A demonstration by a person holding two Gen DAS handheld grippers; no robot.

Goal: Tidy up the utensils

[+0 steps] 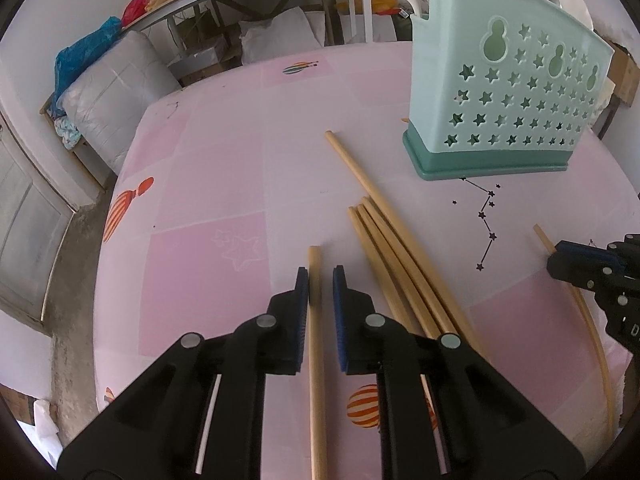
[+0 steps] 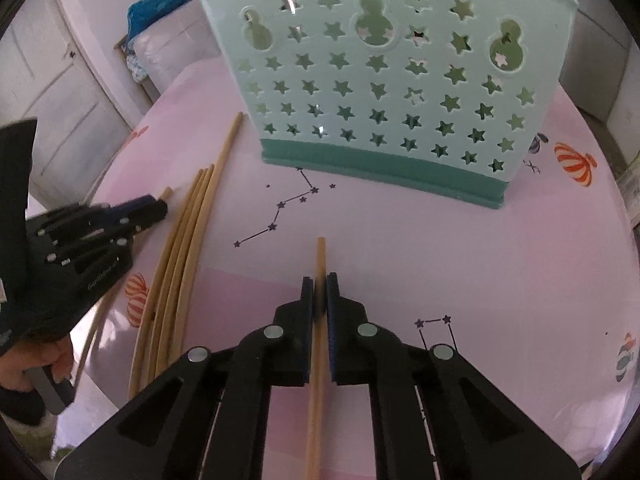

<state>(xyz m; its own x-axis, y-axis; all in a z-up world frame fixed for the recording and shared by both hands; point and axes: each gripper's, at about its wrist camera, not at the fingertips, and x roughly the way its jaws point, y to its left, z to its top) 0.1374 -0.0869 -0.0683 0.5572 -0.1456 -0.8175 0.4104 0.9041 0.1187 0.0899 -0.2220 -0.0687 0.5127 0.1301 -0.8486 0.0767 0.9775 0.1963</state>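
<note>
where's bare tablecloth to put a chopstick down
Free: the wide pink stretch left of the loose chopsticks, out to the table edge, and the strip right of the right gripper below the holder. Crowded: between the two grippers.

Between my right gripper's (image 2: 320, 296) ribbed blue pads (image 2: 306, 304) sits a matt, pale wooden chopstick (image 2: 319, 264); its arms look like matt black plastic with dull metal pins. Ahead of the jaws, the mint holder (image 2: 384, 80) is smooth plastic with a slight sheen. The pink tablecloth (image 2: 440, 248) under the jaws looks glossy and smooth.
</note>
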